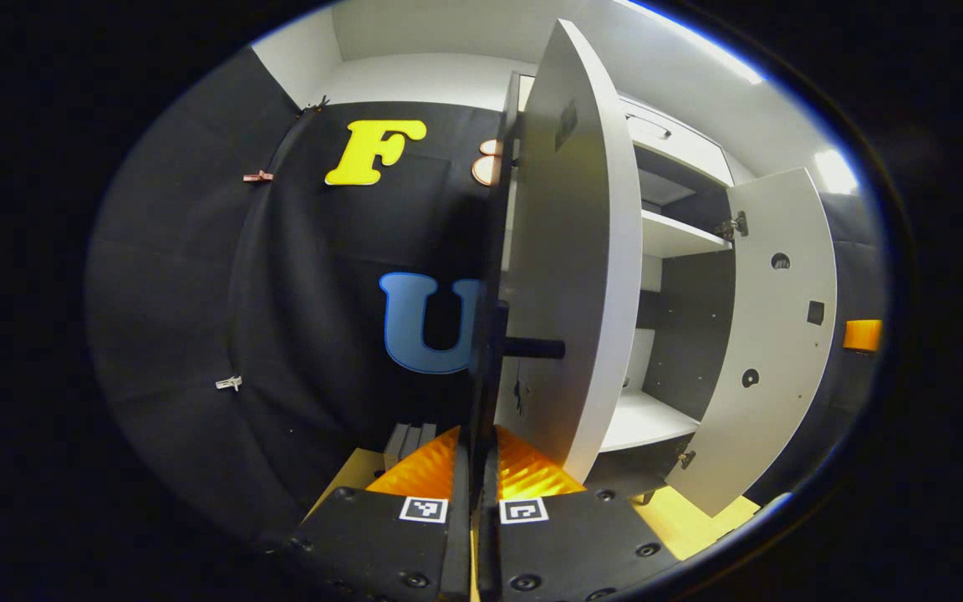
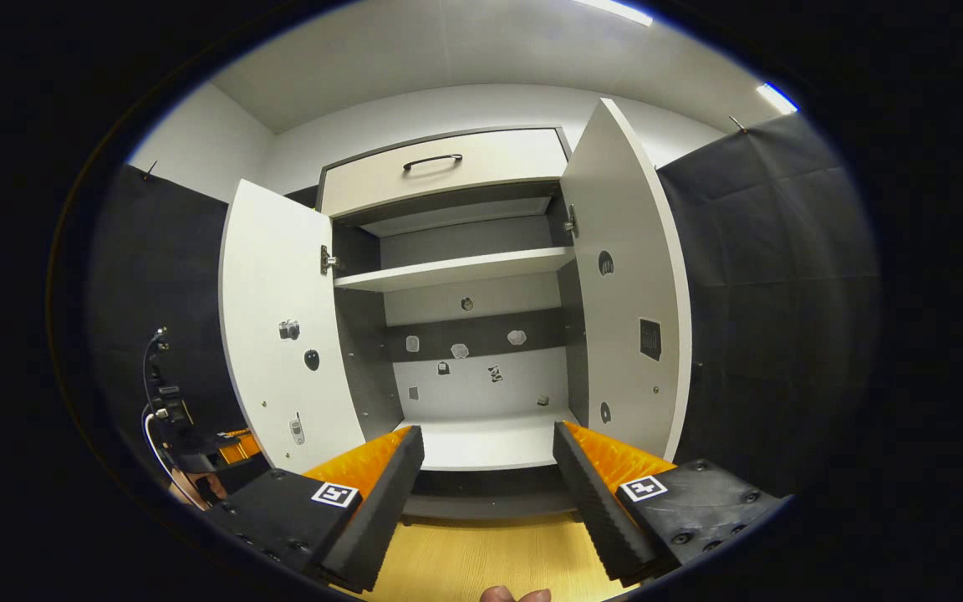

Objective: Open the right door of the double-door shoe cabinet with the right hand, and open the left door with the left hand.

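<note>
The shoe cabinet [image 2: 465, 272] stands in front with both white doors swung wide. In the right gripper view the left door [image 2: 281, 334] hangs at the left and the right door [image 2: 632, 293] at the right. My right gripper [image 2: 488, 435] is open, level with the bottom shelf and touching nothing. In the left gripper view my left gripper [image 1: 475, 443] is shut on the thin outer edge of the left door [image 1: 573, 251], just below its dark handle [image 1: 532, 347]. The right door [image 1: 774, 334] stands open farther off. The left gripper [image 2: 197, 451] also appears beside the left door's lower edge.
Inside the cabinet are a middle shelf [image 2: 456, 269] and a bottom shelf [image 2: 490, 443], both bare. A drawer with a dark handle [image 2: 431, 159] sits on top. Black cloth walls flank the cabinet. The wooden floor [image 2: 481, 552] lies in front, and a thumb [image 2: 515, 595] shows at the bottom edge.
</note>
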Demonstrator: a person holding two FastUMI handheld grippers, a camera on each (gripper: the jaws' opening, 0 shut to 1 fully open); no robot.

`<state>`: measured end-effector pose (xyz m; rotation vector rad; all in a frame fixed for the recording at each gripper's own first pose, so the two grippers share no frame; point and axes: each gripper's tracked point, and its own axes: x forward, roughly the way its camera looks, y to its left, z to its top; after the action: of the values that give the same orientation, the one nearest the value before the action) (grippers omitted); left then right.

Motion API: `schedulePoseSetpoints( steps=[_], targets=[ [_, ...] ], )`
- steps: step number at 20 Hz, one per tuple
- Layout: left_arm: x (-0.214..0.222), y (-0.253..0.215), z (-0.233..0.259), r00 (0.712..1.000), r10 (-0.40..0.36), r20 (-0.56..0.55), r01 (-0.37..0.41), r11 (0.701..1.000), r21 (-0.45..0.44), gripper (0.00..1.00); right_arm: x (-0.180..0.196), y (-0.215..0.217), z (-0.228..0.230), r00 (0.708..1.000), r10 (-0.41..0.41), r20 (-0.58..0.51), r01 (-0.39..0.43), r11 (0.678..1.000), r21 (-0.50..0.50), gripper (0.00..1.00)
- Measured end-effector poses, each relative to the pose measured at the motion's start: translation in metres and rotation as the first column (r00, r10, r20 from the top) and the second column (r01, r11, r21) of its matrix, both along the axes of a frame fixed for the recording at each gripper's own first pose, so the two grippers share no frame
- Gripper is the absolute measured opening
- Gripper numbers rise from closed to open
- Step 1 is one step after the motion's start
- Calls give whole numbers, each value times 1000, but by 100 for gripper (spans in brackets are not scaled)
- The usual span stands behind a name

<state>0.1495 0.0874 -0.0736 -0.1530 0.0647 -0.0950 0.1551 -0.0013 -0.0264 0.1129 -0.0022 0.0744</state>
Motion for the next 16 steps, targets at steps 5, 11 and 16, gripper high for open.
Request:
schedulePoseSetpoints(
  steps=[5, 11, 16],
  targets=[
    [-1, 3, 0, 1000, -11, 3, 11, 1000, -27, 10, -2, -1, -1, 1000, -1, -1, 1, 1000, 3, 97],
    [-11, 3, 3, 1000, 2, -2, -1, 999, 37, 11, -4, -1, -3, 1000, -4, -10, 5, 1000, 8, 97],
    [-29, 4, 9, 1000, 24, 4, -24, 999, 39, 18, -2, -1, -2, 1000, 3, -6, -3, 1000, -10, 97]
  ],
)
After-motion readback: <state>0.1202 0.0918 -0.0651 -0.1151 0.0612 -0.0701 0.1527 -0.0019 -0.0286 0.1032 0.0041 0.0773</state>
